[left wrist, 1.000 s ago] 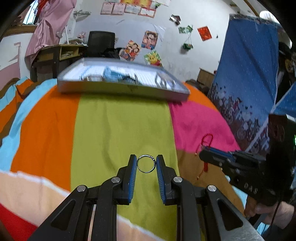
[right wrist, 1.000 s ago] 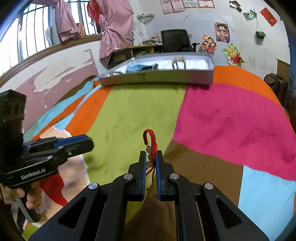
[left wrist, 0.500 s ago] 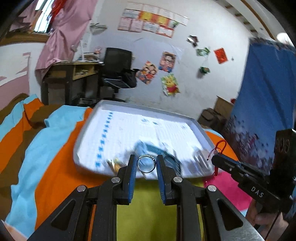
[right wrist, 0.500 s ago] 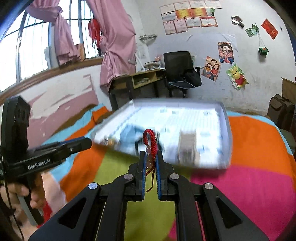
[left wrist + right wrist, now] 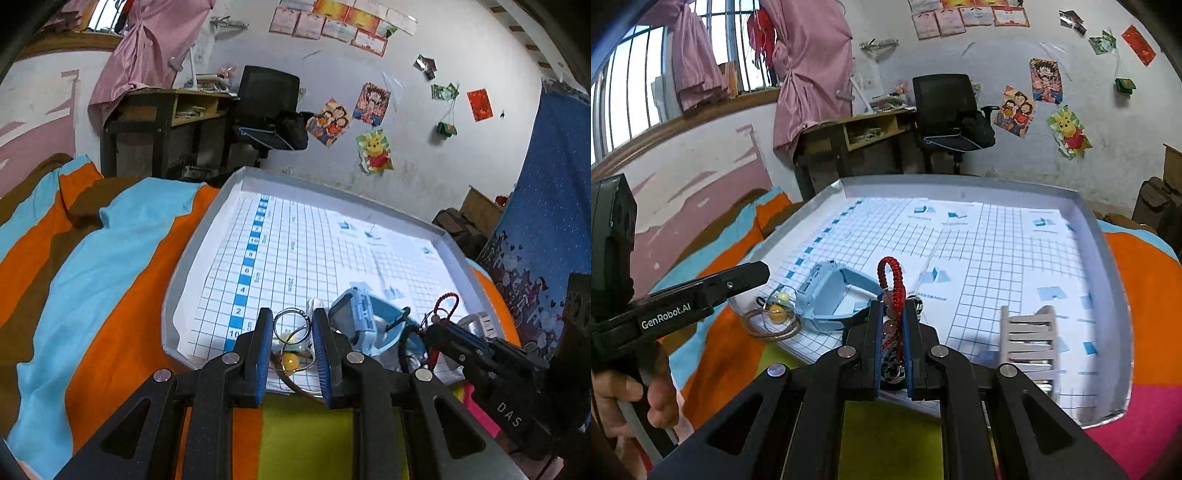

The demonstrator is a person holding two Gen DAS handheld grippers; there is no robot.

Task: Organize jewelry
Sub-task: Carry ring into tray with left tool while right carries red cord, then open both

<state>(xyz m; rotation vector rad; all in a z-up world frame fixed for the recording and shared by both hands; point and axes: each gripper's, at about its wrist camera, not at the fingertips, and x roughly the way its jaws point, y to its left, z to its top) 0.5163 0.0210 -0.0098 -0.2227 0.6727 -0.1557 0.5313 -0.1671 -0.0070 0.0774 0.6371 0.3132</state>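
While both your grippers hang over the tray's near edge, the surface below is a bed quilt in orange, blue, brown, green and pink blocks. At 12 o'clock stand a poster-covered wall, a desk and a black chair; pink curtains at 10 o'clock.

The tray is lined with grid paper. Your left gripper is clamped on a silver ring, over the tray's 7 o'clock corner. Your right gripper is clamped on a red bracelet, loop upright, over the near edge.

A blue watch, a wire hoop with yellow bead and a white clip lie in the tray, crowding the near edge beneath both grippers.
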